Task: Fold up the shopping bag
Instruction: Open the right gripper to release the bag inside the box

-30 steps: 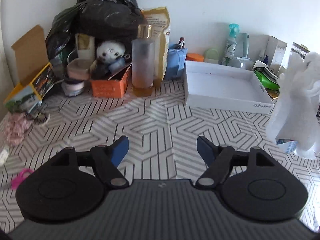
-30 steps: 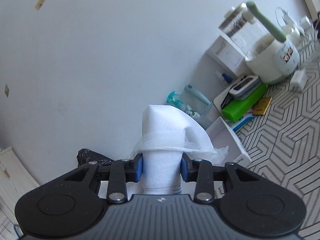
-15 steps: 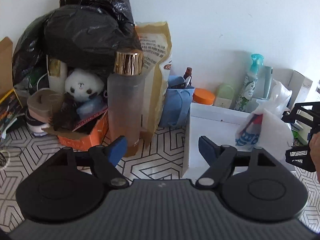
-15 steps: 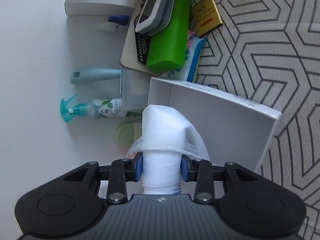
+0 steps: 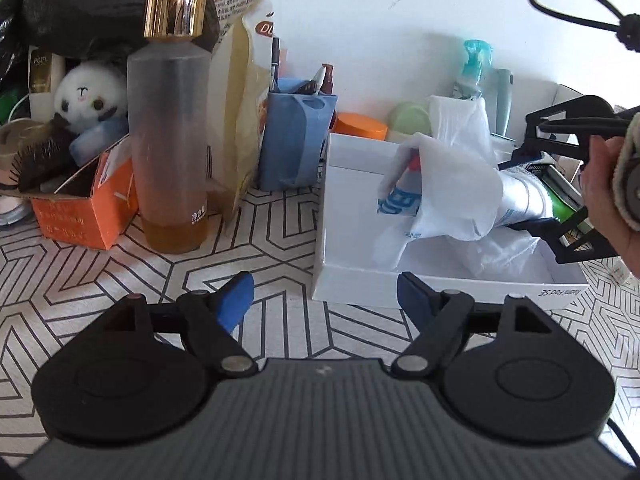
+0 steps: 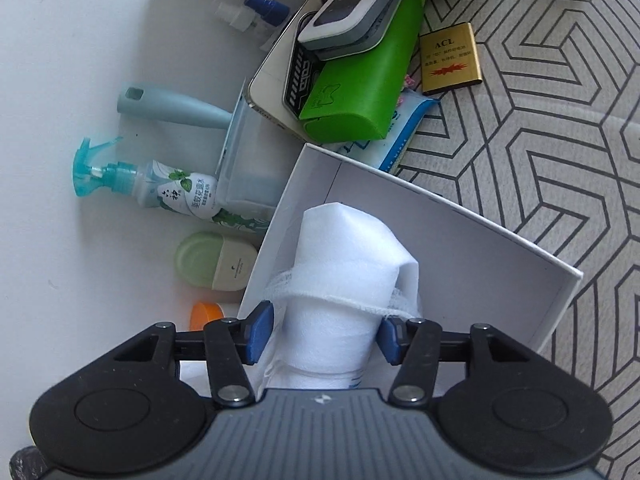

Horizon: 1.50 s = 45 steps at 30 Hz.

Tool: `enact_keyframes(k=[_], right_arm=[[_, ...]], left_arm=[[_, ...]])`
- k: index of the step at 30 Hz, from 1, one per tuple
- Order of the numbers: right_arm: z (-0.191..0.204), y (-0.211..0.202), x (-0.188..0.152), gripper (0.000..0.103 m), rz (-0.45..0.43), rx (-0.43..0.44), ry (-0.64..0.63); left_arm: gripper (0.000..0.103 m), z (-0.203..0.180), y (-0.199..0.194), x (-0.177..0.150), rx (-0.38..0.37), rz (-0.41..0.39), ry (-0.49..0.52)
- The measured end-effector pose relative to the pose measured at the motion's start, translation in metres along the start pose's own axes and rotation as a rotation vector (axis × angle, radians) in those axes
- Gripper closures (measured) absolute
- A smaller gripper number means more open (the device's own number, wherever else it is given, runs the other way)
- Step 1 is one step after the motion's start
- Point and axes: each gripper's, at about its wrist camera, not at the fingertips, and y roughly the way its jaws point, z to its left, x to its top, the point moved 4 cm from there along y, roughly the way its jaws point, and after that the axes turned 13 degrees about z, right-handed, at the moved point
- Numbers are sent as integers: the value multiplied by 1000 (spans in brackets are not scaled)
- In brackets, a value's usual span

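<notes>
Your right tongs [image 6: 322,338] just swung the rolled-up white shopping bag [image 6: 344,280] from up in the air down over the white box [image 6: 460,248] on the table [image 6: 560,120]. A moment ago they pinched the roll tight; now the jaws look eased off, slightly apart from it. I'd guess you're dropping the bundled bag into the box. Your left tongs [image 5: 326,294] hang spread wide, holding nothing, just in front of the box.

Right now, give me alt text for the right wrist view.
The right gripper, jaws slightly parted, has a rolled white plastic shopping bag between its blue pads over an open white box. A teal spray bottle and green case lie beyond.
</notes>
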Motion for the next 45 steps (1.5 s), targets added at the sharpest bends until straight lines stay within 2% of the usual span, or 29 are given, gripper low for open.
enact_keyframes(k=[1, 7, 12, 13, 16, 18, 21, 23, 24, 27, 29, 32, 36, 37, 40, 43, 45], right_arm=[[1, -3, 0, 14, 15, -6, -6], [10, -23, 2, 13, 132, 16, -87], [12, -47, 0, 11, 301, 63, -170], [14, -56, -1, 12, 330, 95, -220], [22, -86, -10, 13, 379, 166, -482], [17, -108, -19, 14, 337, 185, -637], [-2, -139, -45, 15, 119, 134, -916], [-16, -149, -62, 15, 6, 81, -1028], [-23, -151, -71, 15, -22, 61, -1061], [-39, -145, -90, 15, -19, 18, -1108], [-44, -134, -103, 13, -11, -53, -1166], [-48, -118, -118, 12, -30, -141, -1228], [-54, -100, -133, 10, -106, -245, -1286], [-56, -97, -136, 9, -122, -267, -1294], [-63, -87, -140, 9, -128, -294, -1292], [-70, -82, -141, 9, -108, -291, -1276], [-72, -80, -140, 5, -111, -310, -1266]], left_arm=[[25, 1, 0, 0, 2, -4, -4], [25, 4, -1, 2, 18, -19, -6], [25, 6, 3, 2, 9, 2, -15], [25, 6, 1, 2, 1, -3, -15], [25, 3, -4, 2, -12, -16, -3], [25, -1, -5, 0, -12, -20, 9], [24, -8, -6, -2, -7, -13, 31], [22, -15, -8, -4, -16, 13, 55], [22, -19, -9, -5, -22, 28, 70], [22, -34, -16, -9, 24, 60, 168], [22, -38, -20, -11, 76, 59, 199], [22, -37, -19, -12, 105, 97, 194], [21, -30, -12, -16, 138, 171, 161], [18, -29, -10, -17, 158, 180, 163], [4, -30, -6, -20, 195, 202, 169], [3, -37, -10, -24, 201, 196, 186], [2, -44, -12, -27, 204, 188, 209]])
